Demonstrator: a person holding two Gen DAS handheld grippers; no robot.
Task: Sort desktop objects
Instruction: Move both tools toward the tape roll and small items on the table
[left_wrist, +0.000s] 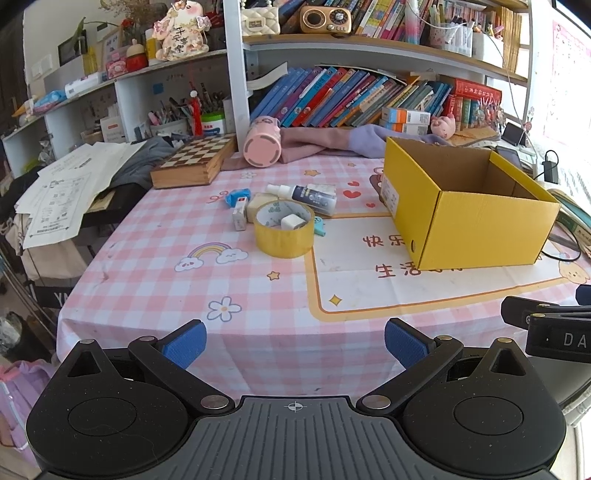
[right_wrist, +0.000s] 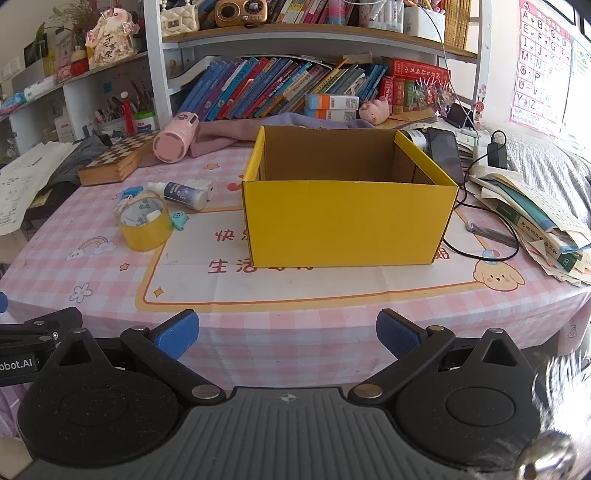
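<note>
A yellow cardboard box stands open and looks empty on the pink checked tablecloth. Left of it lies a cluster: a yellow tape roll with a small white block inside, a white spray bottle, a blue wrapped item, a small white-and-red stick and a teal trinket. My left gripper is open and empty at the near table edge. My right gripper is open and empty in front of the box.
A wooden chess box, a pink tumbler on its side and purple cloth lie at the back. Books, a phone, a charger cable and papers crowd the right edge. Shelves stand behind.
</note>
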